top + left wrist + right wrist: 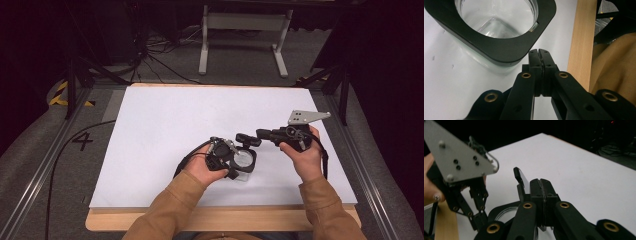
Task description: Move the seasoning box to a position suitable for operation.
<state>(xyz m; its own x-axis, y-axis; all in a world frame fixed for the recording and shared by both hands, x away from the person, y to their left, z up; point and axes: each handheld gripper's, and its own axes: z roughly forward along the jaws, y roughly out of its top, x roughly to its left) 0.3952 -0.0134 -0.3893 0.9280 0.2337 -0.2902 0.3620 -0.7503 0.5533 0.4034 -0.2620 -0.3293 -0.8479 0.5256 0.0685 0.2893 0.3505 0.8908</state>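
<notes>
A clear jar with a black square-cornered collar (243, 160) stands on the white sheet near the front. Its open mouth and collar (499, 47) sit just ahead of my left gripper (539, 51), whose jaws are shut with nothing between them, at the collar's corner. In the high view the left gripper (231, 172) is at the jar's near-left side. My right gripper (240, 137) reaches in from the right above the jar's far rim, its jaws (541, 181) shut. A flat black flap (520, 180) stands on edge beside its left jaw; I cannot tell if they touch.
The white sheet (200, 115) covers a wooden table whose front edge (581, 45) lies close to the jar. The left gripper's grey plate (456, 157) shows in the right gripper view. A metal frame (245, 35) and cables lie on the floor beyond.
</notes>
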